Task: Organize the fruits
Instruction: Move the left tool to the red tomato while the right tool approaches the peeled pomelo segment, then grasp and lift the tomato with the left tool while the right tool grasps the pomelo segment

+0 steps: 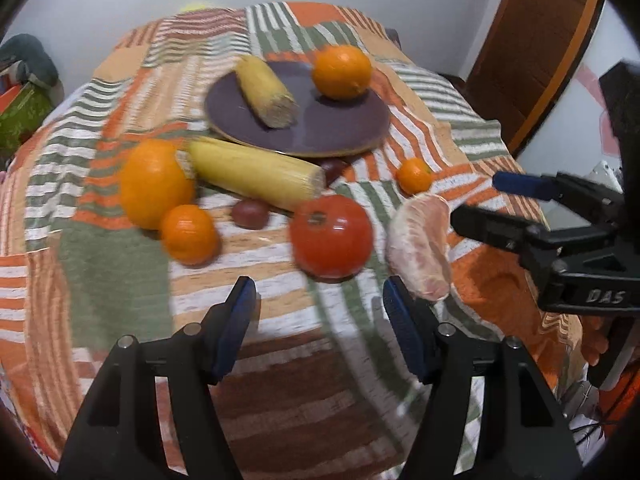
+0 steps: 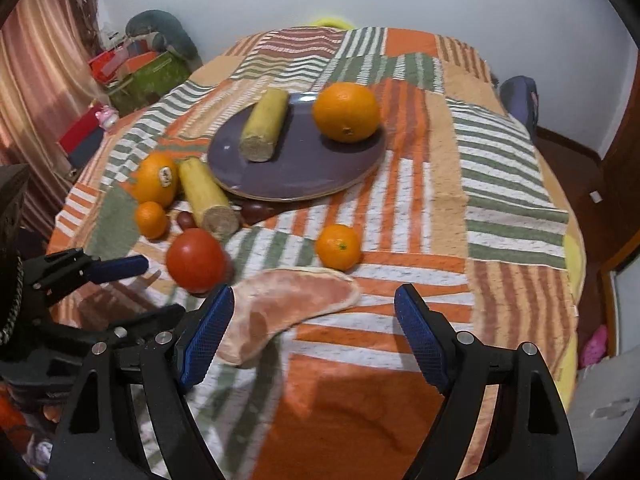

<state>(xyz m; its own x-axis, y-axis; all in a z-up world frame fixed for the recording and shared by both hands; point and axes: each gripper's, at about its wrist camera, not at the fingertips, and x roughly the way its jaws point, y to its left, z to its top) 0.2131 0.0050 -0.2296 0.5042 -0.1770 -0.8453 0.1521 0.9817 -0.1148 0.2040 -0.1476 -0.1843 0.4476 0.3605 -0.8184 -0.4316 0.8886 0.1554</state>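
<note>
Orange (image 2: 346, 112) and corn (image 2: 265, 125) on plate (image 2: 296, 176).

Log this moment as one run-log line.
left gripper: open, empty | right gripper: open, over pomelo segment | plate: corn piece, orange

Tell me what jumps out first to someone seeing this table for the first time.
The purple plate at the middle of the striped cloth catches the eye first, carrying a big orange and a short piece of corn. In front of it, loose on the cloth, lie a red tomato, a pale pink grapefruit slice, more oranges and a longer corn cob.
</note>
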